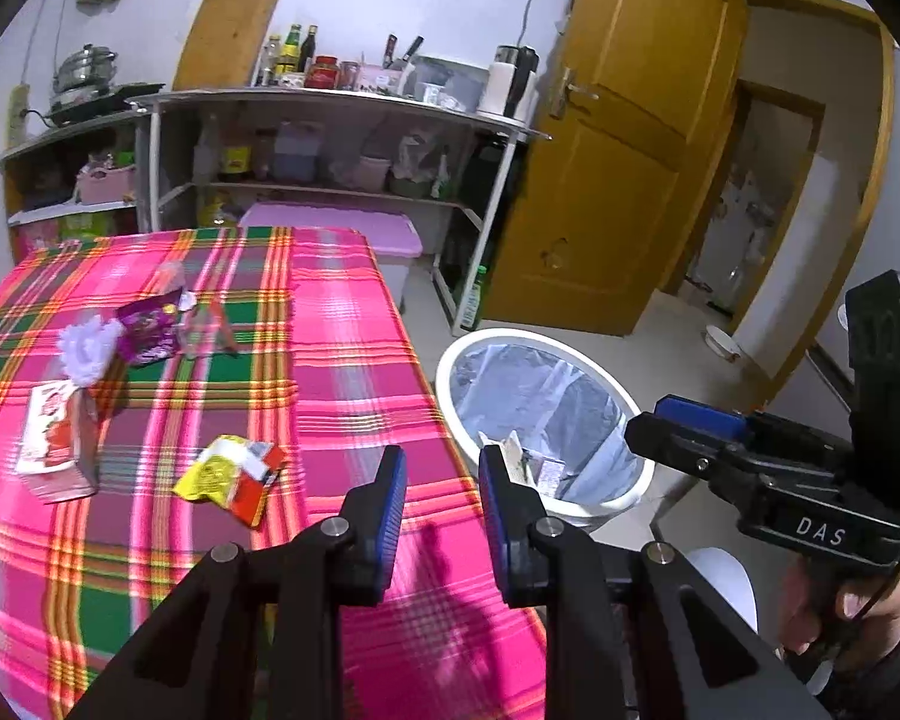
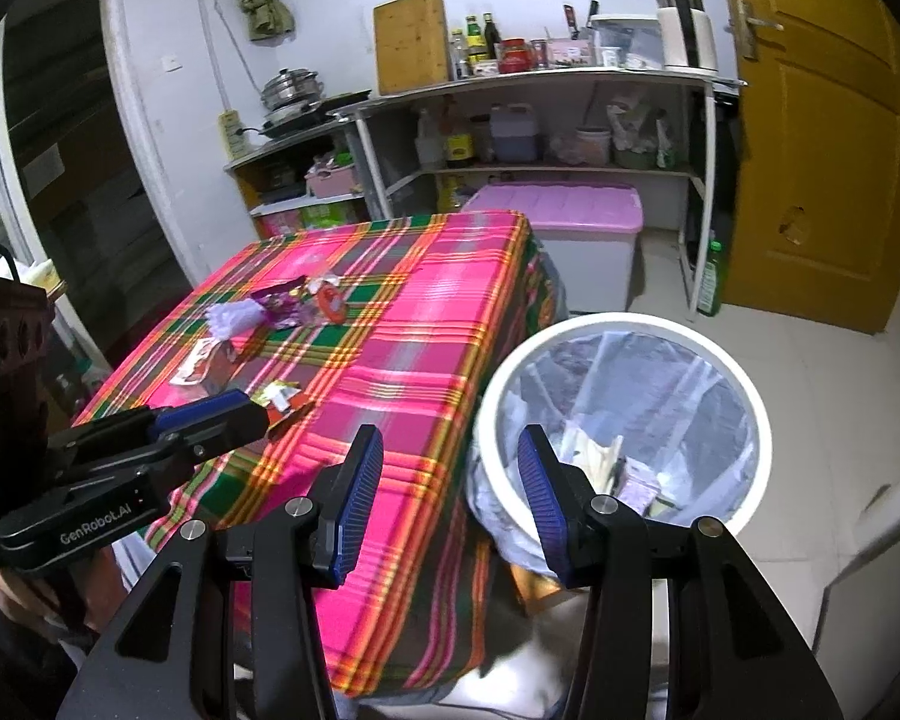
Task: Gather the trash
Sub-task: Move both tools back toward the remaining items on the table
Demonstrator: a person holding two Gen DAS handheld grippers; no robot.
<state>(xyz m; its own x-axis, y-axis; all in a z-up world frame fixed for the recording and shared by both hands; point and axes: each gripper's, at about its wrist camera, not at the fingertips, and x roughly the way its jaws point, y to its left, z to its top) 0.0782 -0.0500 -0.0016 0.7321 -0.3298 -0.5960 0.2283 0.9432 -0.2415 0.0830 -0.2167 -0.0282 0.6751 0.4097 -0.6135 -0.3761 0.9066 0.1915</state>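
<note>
Trash lies on the pink plaid tablecloth [image 1: 342,348]: a yellow-red wrapper [image 1: 231,474], a red-white carton [image 1: 54,441], a white crumpled tissue [image 1: 87,348], a purple packet [image 1: 147,330] and a clear wrapper [image 1: 204,324]. A white bin [image 1: 450,372] with a clear liner stands right of the table and holds some scraps; it also shows in the right wrist view [image 2: 750,396]. My left gripper [image 1: 441,498] is open and empty over the table's right edge. My right gripper [image 2: 450,480] is open and empty, between the table edge and the bin's left rim.
A metal shelf rack [image 1: 330,102] with bottles, jars and a kettle stands behind the table. A pink-lidded storage box [image 2: 570,210] sits on the floor beneath it. A yellow wooden door [image 1: 618,150] stands open at the right. A green bottle [image 2: 711,279] stands by the rack leg.
</note>
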